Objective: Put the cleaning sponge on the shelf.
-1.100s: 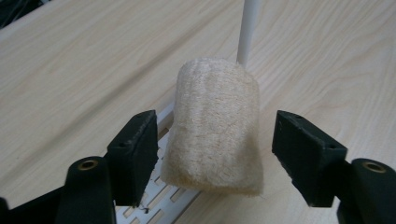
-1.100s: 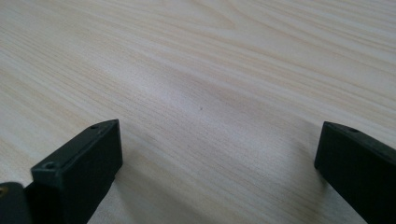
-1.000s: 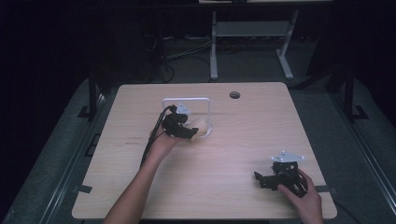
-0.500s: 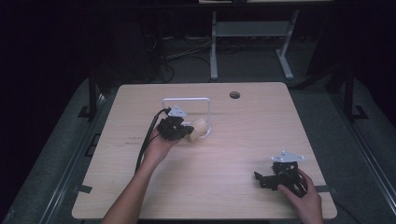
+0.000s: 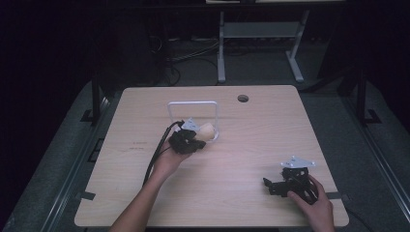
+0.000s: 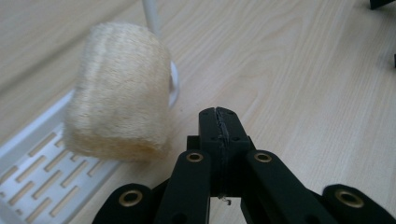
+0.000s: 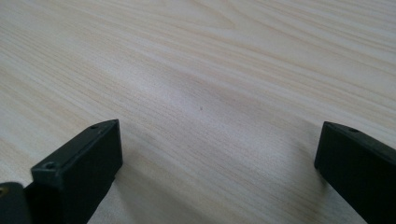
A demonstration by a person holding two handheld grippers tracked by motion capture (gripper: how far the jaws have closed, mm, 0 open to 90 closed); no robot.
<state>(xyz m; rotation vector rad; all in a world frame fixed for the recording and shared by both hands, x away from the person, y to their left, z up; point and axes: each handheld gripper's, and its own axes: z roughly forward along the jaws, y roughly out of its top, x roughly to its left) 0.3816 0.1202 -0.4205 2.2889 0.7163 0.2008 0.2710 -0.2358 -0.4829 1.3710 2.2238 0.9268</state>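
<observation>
Resting on pale wood-grain table (image 5: pixel 232 193), both grippers sit well apart. Left gripper (image 6: pixel 218 122): black jaws pressed flat together, nothing btwn them; they have just been closing. Loofah sponge (image 6: pixel 119 91), cream, coarse fibrous, rounded block shape, stands just left of jaw tips, not gripped, w/ its base on the rim of white slotted plastic tray (image 6: pixel 35 165). Tray has thin white wire hoop handle (image 5: pixel 192 103) at far side. Right gripper (image 7: pixel 219 154), near-right of table: jaws wide apart, bare tabletop btwn them, holding nothing.
</observation>
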